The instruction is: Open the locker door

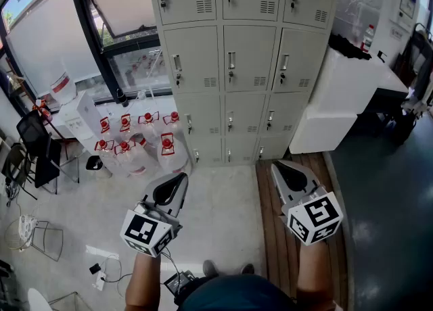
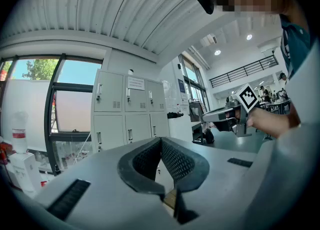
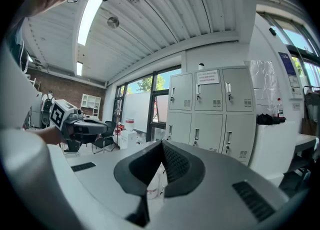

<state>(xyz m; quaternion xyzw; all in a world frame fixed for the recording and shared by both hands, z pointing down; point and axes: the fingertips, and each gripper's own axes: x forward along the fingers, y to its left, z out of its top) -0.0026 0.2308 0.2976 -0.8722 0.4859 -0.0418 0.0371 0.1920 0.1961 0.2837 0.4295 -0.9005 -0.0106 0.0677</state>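
The left claw [image 1: 170, 189] and the right claw [image 1: 293, 176] are both pressed together on nothing. They are held about level, well short of the locker bank [image 1: 230, 93], which stands straight ahead with every door shut. Its handles [image 1: 231, 61] run upright near each door's left edge. Neither claw looks clearly nearer to it.

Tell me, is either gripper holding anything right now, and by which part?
Nothing is held. The left gripper and the right gripper both have their jaws together with nothing between them, away from the lockers.
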